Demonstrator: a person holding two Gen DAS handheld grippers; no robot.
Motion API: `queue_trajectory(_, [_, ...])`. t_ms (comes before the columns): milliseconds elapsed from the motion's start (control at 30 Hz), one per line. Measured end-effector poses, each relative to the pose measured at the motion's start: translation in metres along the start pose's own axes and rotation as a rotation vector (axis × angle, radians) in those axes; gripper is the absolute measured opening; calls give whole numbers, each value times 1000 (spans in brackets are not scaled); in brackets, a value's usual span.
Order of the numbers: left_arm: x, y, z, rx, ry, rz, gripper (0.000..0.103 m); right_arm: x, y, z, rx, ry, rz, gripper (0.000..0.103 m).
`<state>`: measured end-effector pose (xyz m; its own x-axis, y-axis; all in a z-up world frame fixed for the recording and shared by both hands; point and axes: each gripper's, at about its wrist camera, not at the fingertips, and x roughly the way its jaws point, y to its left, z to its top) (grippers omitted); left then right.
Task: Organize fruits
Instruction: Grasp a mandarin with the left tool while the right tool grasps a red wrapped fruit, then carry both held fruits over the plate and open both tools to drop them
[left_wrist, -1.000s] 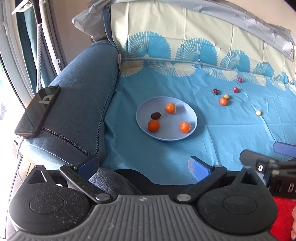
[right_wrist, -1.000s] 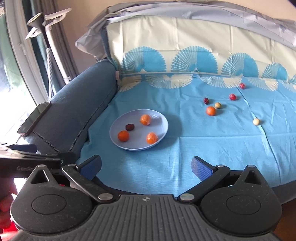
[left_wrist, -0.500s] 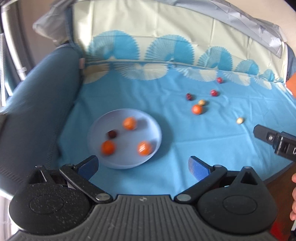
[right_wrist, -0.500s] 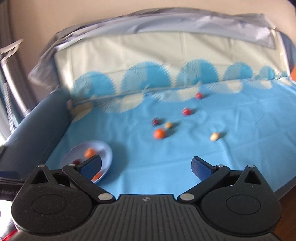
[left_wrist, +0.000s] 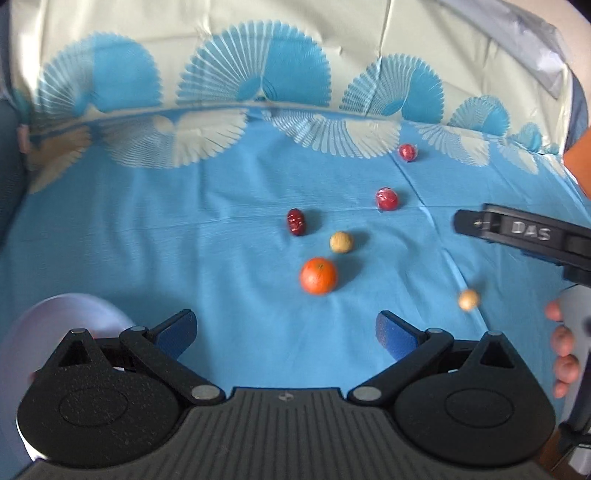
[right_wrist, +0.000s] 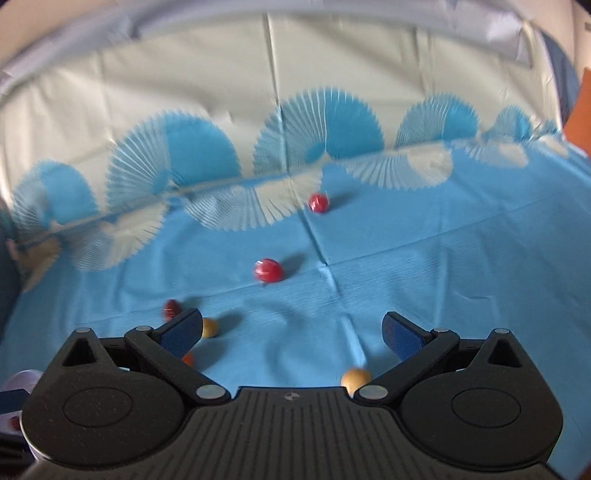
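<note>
Jaws of both the left gripper (left_wrist: 284, 330) and right gripper (right_wrist: 291, 330) spread wide, empty, above loose fruits.

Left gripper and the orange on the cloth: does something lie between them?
No. In the left wrist view only bare blue cloth lies between the open left gripper and the orange.

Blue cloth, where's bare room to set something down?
Free: the wide stretch of the blue cloth left of the dark red fruit, up to the fan pattern. Crowded: around the orange and tan fruit, with the plate at lower left.
</note>
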<state>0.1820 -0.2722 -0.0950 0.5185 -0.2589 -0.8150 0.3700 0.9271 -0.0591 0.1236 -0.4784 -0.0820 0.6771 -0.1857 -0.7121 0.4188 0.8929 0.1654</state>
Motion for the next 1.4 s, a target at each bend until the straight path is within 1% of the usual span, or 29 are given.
queue_trajectory(67, [32, -4, 9, 6, 17, 8, 103, 38, 2, 6, -17, 39, -12, 102])
queue_trajectory(100, [45, -5, 12, 11, 30, 12, 103, 57, 4, 8, -38, 59, -5, 102])
queue_trajectory(233, [92, -8, 20, 37, 73, 25, 103, 112, 13, 12, -88, 99, 5, 102])
queue_trajectory(300, [105, -8, 22, 41, 80, 22, 103, 133, 14, 15, -88, 113, 21, 102])
queue_trajectory(400, [119, -10, 24, 54, 93, 22, 103, 159, 16, 16, -78, 126, 17, 102])
queue_trajectory(467, [126, -13, 24, 64, 106, 32, 103, 175, 17, 17, -75, 136, 0, 102])
queue_trajectory(500, [126, -14, 24, 70, 97, 38, 103, 180, 18, 17, -78, 138, -9, 102])
queue_trajectory(533, [124, -16, 23, 75, 83, 40, 102, 182, 20, 16, -97, 113, -23, 102])
queue_trajectory(567, [120, -17, 24, 77, 69, 36, 88, 183, 23, 16, -126, 97, -23, 101])
queue_trajectory(600, [115, -18, 24, 80, 55, 28, 76, 183, 25, 14, -159, 84, -20, 92])
queue_trajectory(633, [108, -20, 24, 100, 39, -1, 43, 179, 28, 12, -189, 56, -3, 80])
queue_trajectory(667, [102, -22, 24, 121, 32, -25, 39, 174, 30, 10, -221, 33, 17, 51])
queue_trajectory(700, [96, -23, 23, 125, 20, -35, 39, 169, 33, 9, -256, 24, 42, 31])
queue_trajectory(733, [90, -24, 21, 124, 6, -39, 39, 166, 36, 7, -282, 27, 41, 30])
queue_trajectory(800, [79, -23, 19, 122, 1, -31, 39, 160, 37, 6, -286, 26, 22, 30])
queue_trajectory(867, [62, -16, 16, 98, -2, -39, 39, 149, 32, 9, -244, 20, 20, 30])
queue_trajectory(933, [42, -6, 12, 76, -4, -30, 39, 127, 26, 12, -193, -6, 36, 30])
queue_trajectory(1067, [-10, 19, 0, 48, -14, 0, 39, 66, 23, 13, -155, -71, 67, 31])
queue_trajectory(1167, [-55, 41, -13, 24, -24, 23, 39, 13, 27, 7, -146, -116, 107, 31])
queue_trajectory(1267, [-100, 63, -30, 11, -32, 54, 39, -43, 37, -5, -142, -143, 154, 31])
queue_trajectory(1400, [-158, 90, -54, 0, -48, 105, 39, -114, 63, -33, -163, -162, 226, 31])
